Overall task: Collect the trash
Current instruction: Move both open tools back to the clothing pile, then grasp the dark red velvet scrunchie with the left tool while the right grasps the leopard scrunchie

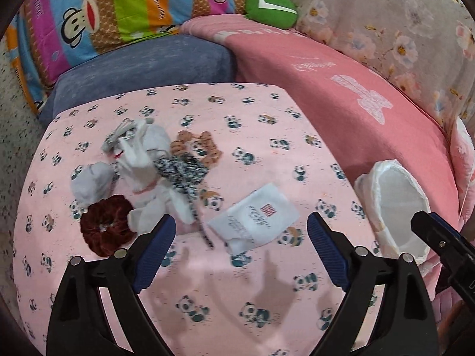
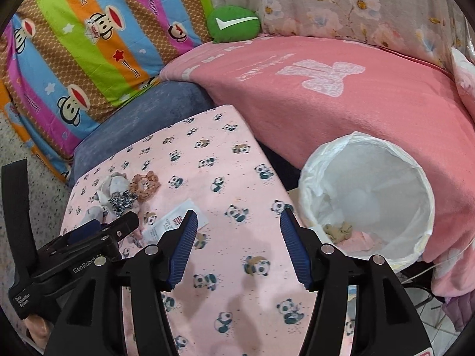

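A white paper packet (image 1: pixel 255 216) with red print lies on the pink panda-print cover (image 1: pixel 237 112), just beyond my left gripper (image 1: pixel 240 225), which is open and holds nothing. Left of the packet sit a white plush bundle (image 1: pixel 145 166), a dark red scrunchie (image 1: pixel 104 225), a brown scrunchie (image 1: pixel 196 145) and a black-and-white scrunchie (image 1: pixel 181 169). My right gripper (image 2: pixel 239 216) hangs open and empty over the cover, left of a white-lined bin (image 2: pixel 326 154) with a brownish scrap (image 2: pixel 338 230) and a pink scrap (image 2: pixel 359 238) inside. The packet (image 2: pixel 178 222) shows beside its left finger.
The bin (image 1: pixel 394 204) stands off the cover's right edge, against a pink blanket (image 2: pixel 326 95). A blue cushion (image 1: pixel 142 68), a striped monkey-print quilt (image 1: pixel 112 9) and a green pillow (image 1: pixel 270 6) lie behind. One finger (image 1: pixel 427 222) of the right gripper shows by the bin.
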A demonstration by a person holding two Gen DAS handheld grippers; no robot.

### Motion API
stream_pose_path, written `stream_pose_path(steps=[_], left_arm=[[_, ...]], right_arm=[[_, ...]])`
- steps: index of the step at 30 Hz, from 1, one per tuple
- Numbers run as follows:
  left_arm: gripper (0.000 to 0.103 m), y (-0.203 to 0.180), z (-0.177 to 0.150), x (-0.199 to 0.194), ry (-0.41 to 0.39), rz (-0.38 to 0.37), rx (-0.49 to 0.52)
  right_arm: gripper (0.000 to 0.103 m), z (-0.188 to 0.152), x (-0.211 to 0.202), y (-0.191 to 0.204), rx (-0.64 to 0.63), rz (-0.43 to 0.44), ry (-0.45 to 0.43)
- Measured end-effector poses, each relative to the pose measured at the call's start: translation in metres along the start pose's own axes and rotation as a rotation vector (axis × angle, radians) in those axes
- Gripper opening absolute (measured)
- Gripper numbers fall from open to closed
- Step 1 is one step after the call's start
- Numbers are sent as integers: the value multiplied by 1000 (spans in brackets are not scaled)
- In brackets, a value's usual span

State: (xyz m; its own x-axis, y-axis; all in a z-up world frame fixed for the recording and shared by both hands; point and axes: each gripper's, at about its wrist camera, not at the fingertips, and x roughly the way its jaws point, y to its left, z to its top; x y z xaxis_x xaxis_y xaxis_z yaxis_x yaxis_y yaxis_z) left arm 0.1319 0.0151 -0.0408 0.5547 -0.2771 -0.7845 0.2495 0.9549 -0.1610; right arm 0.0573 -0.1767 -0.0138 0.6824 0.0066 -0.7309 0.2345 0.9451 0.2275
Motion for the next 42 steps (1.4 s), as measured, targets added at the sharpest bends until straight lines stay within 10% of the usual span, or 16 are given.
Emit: stream_pose_path(steps=[23, 30, 38, 42], left_arm=[[84, 167, -24, 31, 100, 69, -276], [63, 175, -26, 45, 133, 18, -287], [24, 173, -27, 45, 134, -31, -284], [15, 167, -26, 42, 131, -44, -274]], right_arm=[[59, -8, 105, 169, -178, 135, 135], [56, -12, 131, 185, -211, 116, 161], [7, -14, 146, 184, -205, 121, 185], [4, -15, 133, 177, -188, 129, 148]])
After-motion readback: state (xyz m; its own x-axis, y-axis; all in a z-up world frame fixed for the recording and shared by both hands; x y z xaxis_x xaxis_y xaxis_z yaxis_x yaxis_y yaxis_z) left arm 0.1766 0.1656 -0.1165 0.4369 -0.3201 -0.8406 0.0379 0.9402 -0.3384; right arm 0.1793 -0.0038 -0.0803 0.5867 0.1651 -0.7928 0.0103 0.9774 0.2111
